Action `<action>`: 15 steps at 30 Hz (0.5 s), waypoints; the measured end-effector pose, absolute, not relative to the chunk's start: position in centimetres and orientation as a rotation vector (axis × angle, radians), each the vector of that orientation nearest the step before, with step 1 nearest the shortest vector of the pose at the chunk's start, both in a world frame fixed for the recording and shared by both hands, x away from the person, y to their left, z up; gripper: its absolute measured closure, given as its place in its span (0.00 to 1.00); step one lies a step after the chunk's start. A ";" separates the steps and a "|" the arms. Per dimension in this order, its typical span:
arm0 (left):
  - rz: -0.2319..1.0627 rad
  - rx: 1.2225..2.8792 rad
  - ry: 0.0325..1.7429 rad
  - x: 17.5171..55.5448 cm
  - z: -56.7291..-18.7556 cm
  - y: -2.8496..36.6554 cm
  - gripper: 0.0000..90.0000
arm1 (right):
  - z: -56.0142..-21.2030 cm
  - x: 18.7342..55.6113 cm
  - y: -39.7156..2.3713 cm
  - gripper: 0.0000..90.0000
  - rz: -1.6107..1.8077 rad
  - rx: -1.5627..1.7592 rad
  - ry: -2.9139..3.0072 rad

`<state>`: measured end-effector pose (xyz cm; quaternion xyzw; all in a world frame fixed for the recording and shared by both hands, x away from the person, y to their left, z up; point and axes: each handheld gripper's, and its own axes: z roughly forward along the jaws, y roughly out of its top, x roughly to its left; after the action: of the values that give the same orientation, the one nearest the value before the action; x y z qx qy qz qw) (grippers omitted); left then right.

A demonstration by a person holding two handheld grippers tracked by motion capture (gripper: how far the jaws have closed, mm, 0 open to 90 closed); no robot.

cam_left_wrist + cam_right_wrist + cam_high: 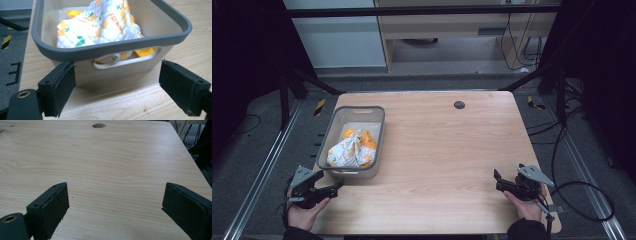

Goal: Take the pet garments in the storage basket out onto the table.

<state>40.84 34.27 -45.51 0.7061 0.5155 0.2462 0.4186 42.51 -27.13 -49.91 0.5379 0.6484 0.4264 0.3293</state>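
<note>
At the worktop's (447, 150) near left corner, the left gripper (334, 188) rests in a hand (304, 212), jaws wide apart, facing the near wall of a grey bin (112, 46). At the near right corner, the right gripper (498, 181) sits with jaws spread over bare wood. Inside the bin, along the left edge, lies a crumpled white-and-orange cloth (352, 148). Farther off, near the far edge, sits a dark round cap (459, 104).

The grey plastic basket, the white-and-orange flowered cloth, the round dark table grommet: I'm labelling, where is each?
Grey plastic basket (140, 41), left gripper view, on its near rim.
White-and-orange flowered cloth (347, 150), high view, on its white middle.
Round dark table grommet (99, 125), right gripper view, on its centre.
</note>
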 end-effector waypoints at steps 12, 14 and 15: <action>0.646 1.739 1.270 41.0 -43.6 34.6 0.16 | -50.0 42.6 -27.1 0.08 1.106 1.404 1.699; 0.636 1.722 1.269 41.1 -43.2 34.7 0.16 | -50.0 42.6 -27.2 0.08 1.098 1.403 1.701; 0.634 1.717 1.267 41.1 -43.1 34.7 0.16 | -50.1 42.6 -27.1 0.08 1.097 1.407 1.700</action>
<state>41.08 34.71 -43.08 0.6919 0.5107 0.2555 0.4418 42.62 -27.13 -50.06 0.5386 0.6506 0.4199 0.3322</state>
